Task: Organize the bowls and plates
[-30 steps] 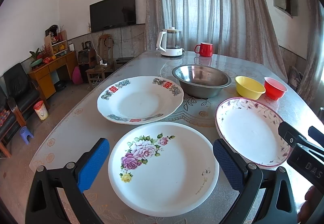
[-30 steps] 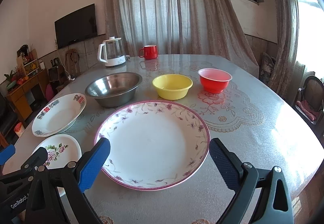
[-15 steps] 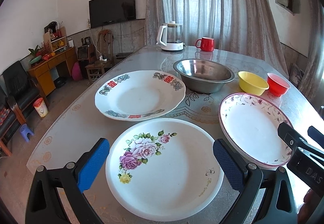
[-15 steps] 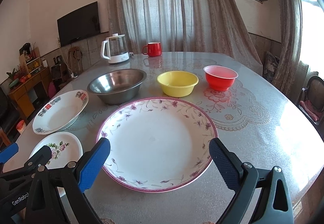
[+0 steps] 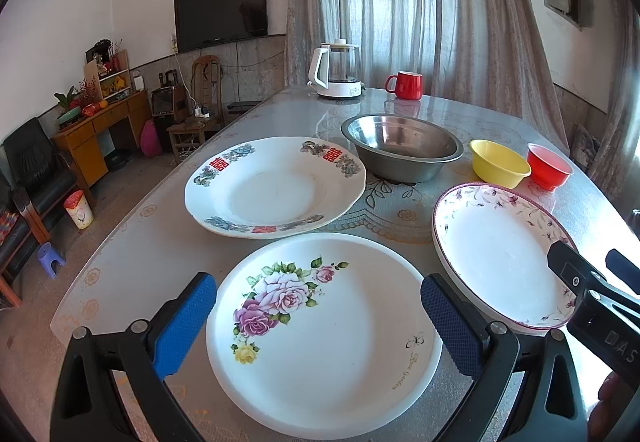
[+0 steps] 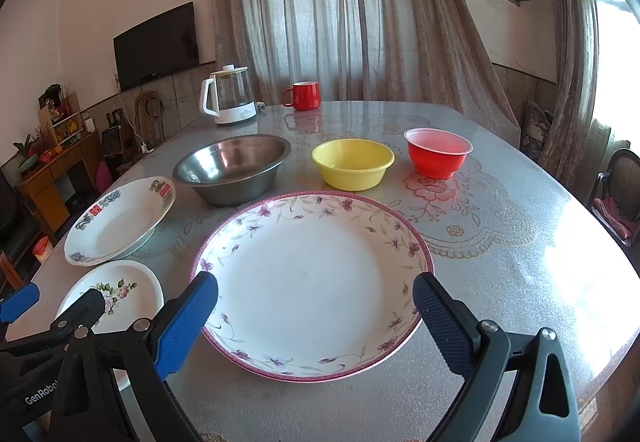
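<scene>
My left gripper (image 5: 318, 298) hangs open above a white rose-print plate (image 5: 328, 342) near the table's front edge. Beyond it lies a white plate with red characters (image 5: 276, 188). My right gripper (image 6: 316, 302) is open over a pink-rimmed floral plate (image 6: 312, 282), which also shows in the left wrist view as the pink-rimmed plate (image 5: 500, 254). Farther back stand a steel bowl (image 6: 234, 168), a yellow bowl (image 6: 352, 164) and a red bowl (image 6: 438, 152). Neither gripper holds anything.
A white kettle (image 6: 230, 98) and a red mug (image 6: 304, 96) stand at the table's far end. The glass-topped table (image 6: 520, 242) drops off at its right edge, with a chair (image 6: 620, 194) beyond. A wooden cabinet (image 5: 100, 130) and armchair (image 5: 36, 170) stand left.
Both grippers have dropped lower and edged forward, so the plates under them look larger. Nothing on the table has moved, and both grippers stay open.
</scene>
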`<state>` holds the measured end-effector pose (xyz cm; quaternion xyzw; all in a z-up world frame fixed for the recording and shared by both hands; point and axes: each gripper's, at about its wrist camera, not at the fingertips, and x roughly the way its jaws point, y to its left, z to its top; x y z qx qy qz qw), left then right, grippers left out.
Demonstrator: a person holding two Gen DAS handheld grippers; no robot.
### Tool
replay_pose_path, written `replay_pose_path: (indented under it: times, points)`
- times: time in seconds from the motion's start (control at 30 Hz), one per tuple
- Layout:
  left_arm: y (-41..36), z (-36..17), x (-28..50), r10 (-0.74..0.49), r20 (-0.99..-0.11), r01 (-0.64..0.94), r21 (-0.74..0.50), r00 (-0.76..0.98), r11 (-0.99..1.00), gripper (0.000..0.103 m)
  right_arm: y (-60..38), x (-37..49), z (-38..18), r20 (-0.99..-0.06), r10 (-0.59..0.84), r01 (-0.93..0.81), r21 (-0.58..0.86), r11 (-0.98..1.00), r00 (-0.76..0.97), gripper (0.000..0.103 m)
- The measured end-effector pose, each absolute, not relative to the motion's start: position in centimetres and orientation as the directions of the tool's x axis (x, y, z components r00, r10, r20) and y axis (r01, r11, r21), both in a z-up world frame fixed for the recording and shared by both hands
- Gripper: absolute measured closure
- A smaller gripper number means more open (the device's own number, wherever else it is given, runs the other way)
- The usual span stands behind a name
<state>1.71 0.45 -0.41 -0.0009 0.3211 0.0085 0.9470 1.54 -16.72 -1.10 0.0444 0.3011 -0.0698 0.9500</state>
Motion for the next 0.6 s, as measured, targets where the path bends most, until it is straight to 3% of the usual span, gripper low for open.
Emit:
replay_pose_path:
  times: [0.6]
  points:
    - [0.37, -0.36, 1.87, 0.01, -0.612, -0.013, 0.0, 0.791, 1.0, 0.0, -16.84, 1.54, -0.93, -0.576, -0.102, 0.159, 0.05, 0.986, 0.811, 0.003]
